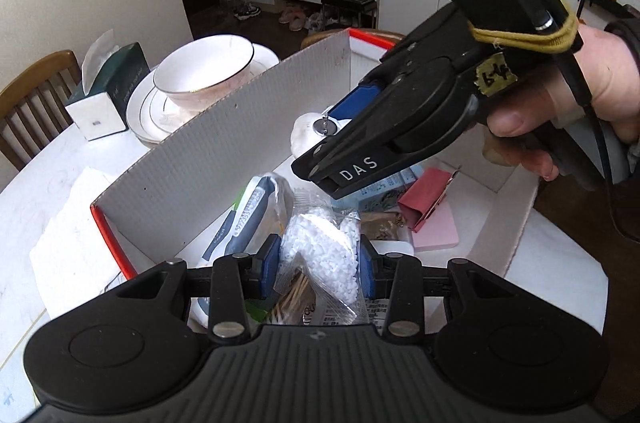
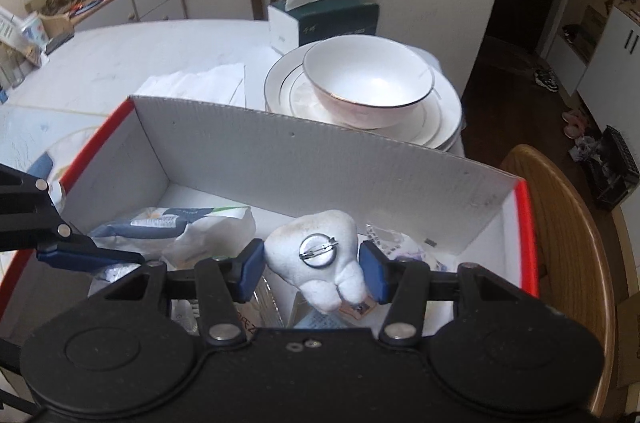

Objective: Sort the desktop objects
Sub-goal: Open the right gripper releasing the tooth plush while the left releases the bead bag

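One cardboard box (image 2: pixel 312 159) stood on the desk (image 2: pixel 132 59). Inside it lay one white plush tooth (image 2: pixel 320 263), one bag of white pellets (image 1: pixel 324 247), one pink notepad (image 1: pixel 436 231) and one red clip (image 1: pixel 424 199). Beside the box were one bowl (image 2: pixel 368 83), at least two stacked plates (image 2: pixel 444 115) and one tissue box (image 2: pixel 328 19).

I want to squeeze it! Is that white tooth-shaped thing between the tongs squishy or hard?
Probably squishy: the tooth-shaped thing looks puffy and fuzzy, like padded fabric. Likely light too. Careful: the metal pin on it could prick. The right tongs aren't visibly denting it.
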The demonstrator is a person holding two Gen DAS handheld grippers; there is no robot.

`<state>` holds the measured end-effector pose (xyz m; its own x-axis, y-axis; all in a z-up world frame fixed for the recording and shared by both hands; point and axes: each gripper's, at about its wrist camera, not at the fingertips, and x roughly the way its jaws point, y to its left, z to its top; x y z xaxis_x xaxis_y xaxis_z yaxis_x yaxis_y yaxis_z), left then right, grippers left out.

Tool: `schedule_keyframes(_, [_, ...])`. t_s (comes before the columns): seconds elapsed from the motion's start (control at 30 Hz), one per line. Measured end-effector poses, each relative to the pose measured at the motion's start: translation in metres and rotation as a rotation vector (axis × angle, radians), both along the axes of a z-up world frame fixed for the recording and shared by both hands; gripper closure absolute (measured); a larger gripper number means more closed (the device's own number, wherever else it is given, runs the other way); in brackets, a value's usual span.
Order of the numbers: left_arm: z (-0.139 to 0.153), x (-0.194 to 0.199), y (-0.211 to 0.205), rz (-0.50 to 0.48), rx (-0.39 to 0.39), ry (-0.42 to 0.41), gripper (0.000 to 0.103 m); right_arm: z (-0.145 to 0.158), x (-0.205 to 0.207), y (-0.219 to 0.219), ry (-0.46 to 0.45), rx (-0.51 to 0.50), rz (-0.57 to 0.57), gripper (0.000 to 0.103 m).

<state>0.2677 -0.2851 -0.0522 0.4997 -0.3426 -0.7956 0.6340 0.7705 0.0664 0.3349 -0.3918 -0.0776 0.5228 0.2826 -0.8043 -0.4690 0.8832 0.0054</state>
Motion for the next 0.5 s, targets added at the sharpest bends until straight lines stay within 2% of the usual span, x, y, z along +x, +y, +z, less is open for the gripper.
schedule_keyframes(0.23, [-0.011,0.008,0.002,0.024,0.015,0.053,0.065,-0.007,0.008,0.013,0.056,-0.049,0.072,0.052])
schedule_keyframes(0.5, [-0.017,0.016,0.001,0.032,0.018,0.109,0.065,-0.019,0.013,0.017,0.096,-0.078,0.088,0.052])
